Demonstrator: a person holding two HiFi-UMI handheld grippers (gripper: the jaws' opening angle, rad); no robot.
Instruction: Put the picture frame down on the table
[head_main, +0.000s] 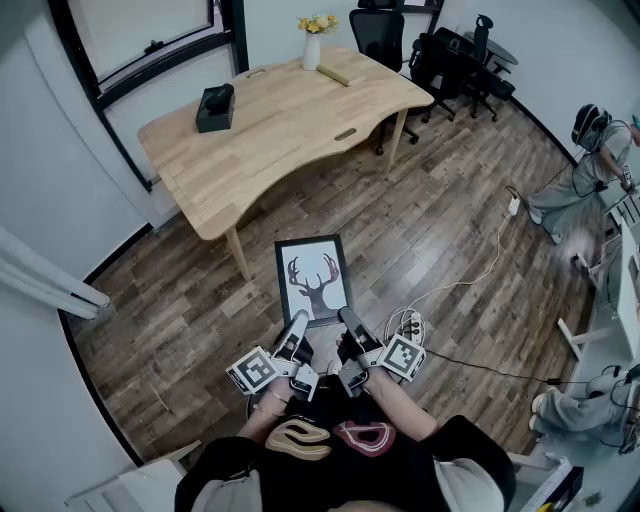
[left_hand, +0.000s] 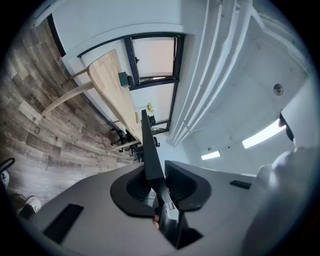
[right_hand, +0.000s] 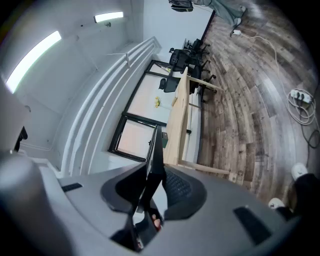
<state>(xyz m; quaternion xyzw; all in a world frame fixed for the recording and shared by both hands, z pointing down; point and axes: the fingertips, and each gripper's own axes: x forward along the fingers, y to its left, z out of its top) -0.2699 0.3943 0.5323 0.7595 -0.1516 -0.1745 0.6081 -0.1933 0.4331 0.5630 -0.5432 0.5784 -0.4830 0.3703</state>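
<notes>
Black-framed rectangular deer print (head_main: 313, 278): held above the wood-plank floor (head_main: 190, 300), near the pale wooden table (head_main: 290, 120) but not on it. My left gripper (head_main: 298, 322) and my right gripper (head_main: 349, 320) each clamp its near edge.

The picture frame (head_main: 314, 280) has its lower edge hidden behind the left gripper (head_main: 298, 325) and right gripper (head_main: 350, 321).

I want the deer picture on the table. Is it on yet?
Not yet. The frame is held above the floor, short of the table; the left gripper and right gripper clamp its near edge.
</notes>
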